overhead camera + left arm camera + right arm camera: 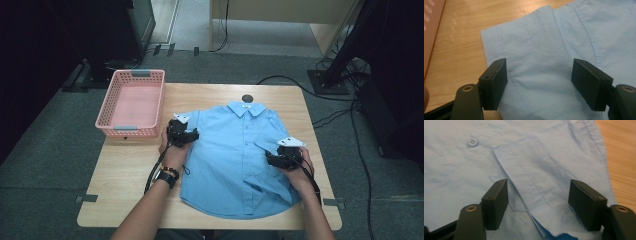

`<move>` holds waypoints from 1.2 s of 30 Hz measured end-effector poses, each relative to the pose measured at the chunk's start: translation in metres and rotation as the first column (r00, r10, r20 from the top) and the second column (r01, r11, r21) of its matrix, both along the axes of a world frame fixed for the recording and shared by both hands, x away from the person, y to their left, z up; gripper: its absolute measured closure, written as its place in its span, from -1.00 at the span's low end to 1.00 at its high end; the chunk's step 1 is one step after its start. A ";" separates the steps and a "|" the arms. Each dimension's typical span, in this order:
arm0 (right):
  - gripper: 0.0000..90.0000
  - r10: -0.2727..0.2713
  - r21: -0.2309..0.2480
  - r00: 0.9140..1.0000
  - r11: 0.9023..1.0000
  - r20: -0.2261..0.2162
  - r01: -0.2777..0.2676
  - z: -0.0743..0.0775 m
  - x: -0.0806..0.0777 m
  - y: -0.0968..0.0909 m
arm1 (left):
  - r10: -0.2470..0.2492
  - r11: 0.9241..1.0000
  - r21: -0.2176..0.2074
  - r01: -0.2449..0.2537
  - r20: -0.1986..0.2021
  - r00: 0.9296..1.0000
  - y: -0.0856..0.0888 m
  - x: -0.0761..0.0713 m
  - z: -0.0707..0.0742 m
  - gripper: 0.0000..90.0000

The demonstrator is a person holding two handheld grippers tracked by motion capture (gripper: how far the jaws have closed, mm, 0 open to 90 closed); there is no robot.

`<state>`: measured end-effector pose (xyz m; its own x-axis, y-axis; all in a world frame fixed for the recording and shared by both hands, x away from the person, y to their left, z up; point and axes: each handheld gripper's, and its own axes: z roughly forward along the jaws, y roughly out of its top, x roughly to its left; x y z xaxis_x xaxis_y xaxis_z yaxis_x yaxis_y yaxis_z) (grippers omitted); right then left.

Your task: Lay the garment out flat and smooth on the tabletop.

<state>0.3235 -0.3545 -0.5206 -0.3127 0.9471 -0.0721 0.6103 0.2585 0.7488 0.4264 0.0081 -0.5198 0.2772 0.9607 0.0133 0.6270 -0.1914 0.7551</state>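
A light blue shirt lies spread flat, front up and buttoned, in the middle of the wooden bench, its collar pointing to the far edge and its hem toward the person. The left gripper sits over the shirt's sleeve on that side, near the shoulder, and in the left gripper view its two black fingers stand wide apart with nothing between them but the sleeve cloth lying flat below; the sleeve's hemmed end rests on bare wood just beyond. Over on the other side, the right gripper hovers at the shirt's edge about halfway down, and its fingers are spread wide too, holding nothing. In the right gripper view a folded-over sleeve runs across the shirt front between those fingers, with a white button on the placket farther off. Whether either set of fingers actually touches the fabric, I can't tell. A pink basket sits at the far left corner of the bench, just beside the left sleeve. A watch and a bead bracelet ring the left wrist.
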 end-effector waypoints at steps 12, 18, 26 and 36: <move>-0.17 0.046 0.062 0.999 0.997 -0.002 -0.046 0.025 0.013 0.031 | 0.002 1.000 -0.001 -0.002 -0.002 1.000 0.000 -0.002 0.000 -0.35; -0.05 0.053 0.032 0.994 0.998 -0.093 -0.050 0.009 0.038 0.042 | 0.005 1.000 -0.003 -0.005 -0.002 1.000 0.000 -0.002 0.000 -0.36; 0.80 0.022 0.081 0.992 0.997 -0.121 -0.012 0.010 0.043 0.031 | 0.005 1.000 -0.003 -0.005 -0.002 1.000 0.000 -0.002 0.000 -0.36; 1.00 -0.126 0.125 0.987 0.983 -0.095 0.138 0.020 0.051 -0.009 | 0.008 1.000 -0.002 -0.008 -0.002 1.000 0.000 -0.002 0.000 -0.36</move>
